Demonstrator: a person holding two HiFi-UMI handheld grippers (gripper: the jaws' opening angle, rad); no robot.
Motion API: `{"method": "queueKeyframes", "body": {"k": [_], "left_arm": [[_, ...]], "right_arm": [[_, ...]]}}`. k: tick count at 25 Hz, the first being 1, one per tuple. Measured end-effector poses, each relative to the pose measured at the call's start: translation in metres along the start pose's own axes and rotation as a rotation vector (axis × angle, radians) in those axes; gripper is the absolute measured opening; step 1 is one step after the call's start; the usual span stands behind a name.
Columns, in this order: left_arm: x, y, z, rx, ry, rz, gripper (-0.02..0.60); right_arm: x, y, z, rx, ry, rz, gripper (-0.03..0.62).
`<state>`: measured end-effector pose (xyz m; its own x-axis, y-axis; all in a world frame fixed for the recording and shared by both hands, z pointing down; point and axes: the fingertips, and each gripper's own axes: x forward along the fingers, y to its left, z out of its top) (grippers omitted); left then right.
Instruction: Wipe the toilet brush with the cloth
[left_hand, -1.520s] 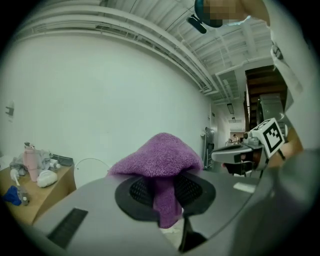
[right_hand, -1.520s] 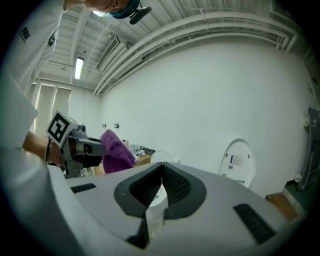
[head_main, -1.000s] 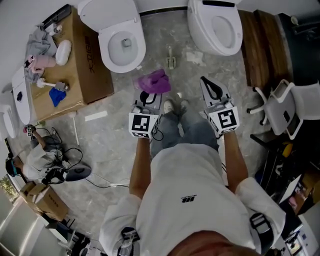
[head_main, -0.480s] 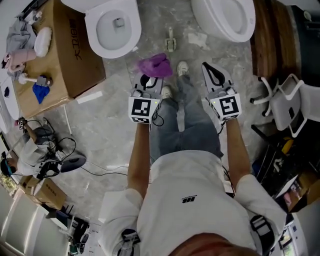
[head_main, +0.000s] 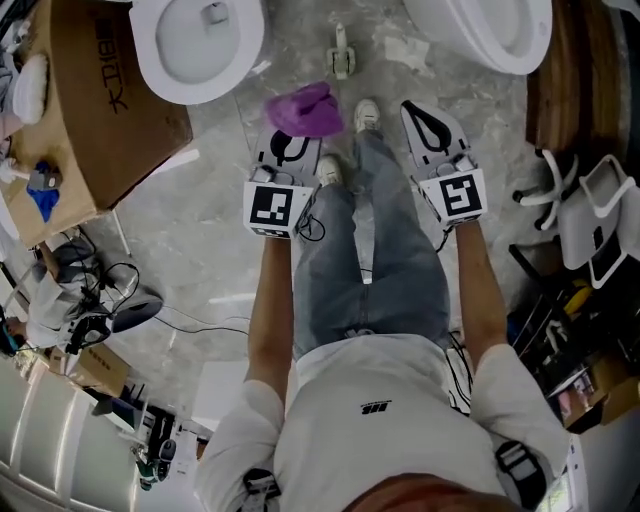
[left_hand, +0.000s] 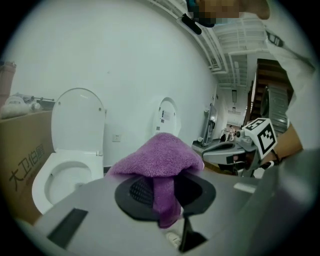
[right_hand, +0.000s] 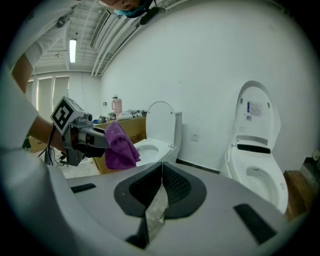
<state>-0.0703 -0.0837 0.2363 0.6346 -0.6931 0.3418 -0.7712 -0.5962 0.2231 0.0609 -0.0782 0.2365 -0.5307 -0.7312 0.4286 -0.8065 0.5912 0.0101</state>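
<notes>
My left gripper (head_main: 290, 142) is shut on a purple cloth (head_main: 300, 109), which bunches over the jaw tips and hangs between them in the left gripper view (left_hand: 161, 159). My right gripper (head_main: 421, 113) is shut with nothing in it; its pads (right_hand: 172, 182) meet along a thin seam. Both point toward the floor in front of two toilets. A small pale upright object (head_main: 340, 50), possibly the toilet brush, stands on the floor between the toilets, beyond both grippers. From the right gripper view the left gripper (right_hand: 82, 137) and the cloth (right_hand: 119, 147) show at the left.
A white toilet with its lid up (head_main: 195, 45) stands at the left, another (head_main: 490, 30) at the right. A cardboard box (head_main: 110, 110) with a blue rag (head_main: 42, 200) flanks the left toilet. Cables (head_main: 100, 300) lie at lower left, a white chair (head_main: 590, 220) at right.
Both grippers have come down toward the floor, still side by side. The toilets and the box have slid up and out of the head view. The cloth stays in the left gripper.
</notes>
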Motion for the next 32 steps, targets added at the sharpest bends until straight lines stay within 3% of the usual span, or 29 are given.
{"method": "queueKeyframes", "body": {"k": [5, 19, 32], "left_arm": [[0.035, 0.014, -0.046, -0.036, -0.002, 0.017, 0.075], [0.111, 0.061, -0.177, -0.017, 0.008, 0.011, 0.075], [0.180, 0.090, -0.287, 0.048, -0.002, -0.079, 0.077]], "right_arm": [[0.035, -0.015, -0.055, 0.006, 0.025, 0.023, -0.003], [0.127, -0.040, -0.203, -0.033, 0.038, 0.063, -0.003], [0.207, -0.046, -0.312, -0.104, 0.011, 0.116, 0.028]]}}
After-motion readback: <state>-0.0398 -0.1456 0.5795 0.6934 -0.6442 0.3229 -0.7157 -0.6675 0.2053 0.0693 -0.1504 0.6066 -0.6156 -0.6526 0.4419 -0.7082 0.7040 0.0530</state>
